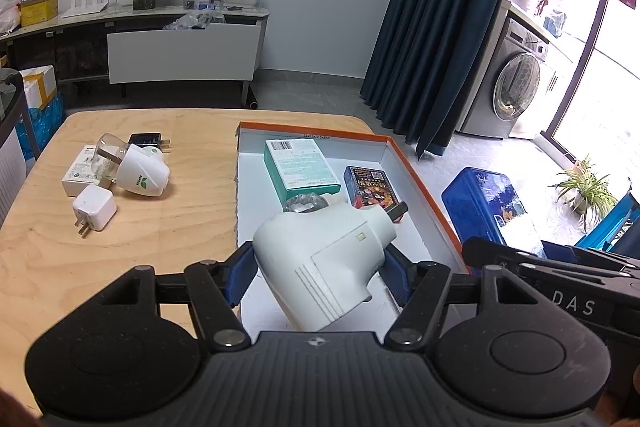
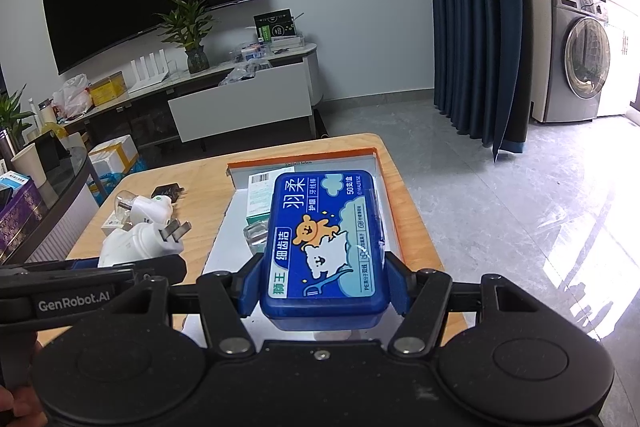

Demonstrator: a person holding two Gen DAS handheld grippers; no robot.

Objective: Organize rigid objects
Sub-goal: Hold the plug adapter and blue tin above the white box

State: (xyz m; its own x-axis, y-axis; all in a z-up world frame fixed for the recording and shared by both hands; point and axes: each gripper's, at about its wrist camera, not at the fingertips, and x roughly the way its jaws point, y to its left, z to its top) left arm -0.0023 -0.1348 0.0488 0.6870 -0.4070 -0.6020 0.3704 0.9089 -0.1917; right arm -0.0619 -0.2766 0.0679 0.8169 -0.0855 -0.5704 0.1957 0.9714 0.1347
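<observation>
Left gripper (image 1: 320,273) jaws clamped on white plug (image 1: 324,267), hovering over the orange-rimmed tray (image 1: 420,179) on the table (image 1: 160,247), likely for dropping in. Right gripper (image 2: 324,287) jaws clamped on blue box (image 2: 326,243), also above tray. More plugs (image 1: 120,179) waiting on table.

White plug-in device (image 1: 328,259): tilted, prongs pointing away, above the orange-rimmed tray (image 1: 424,179). Blue floss-pick box (image 2: 326,243): flat, label up, above the same tray.
</observation>
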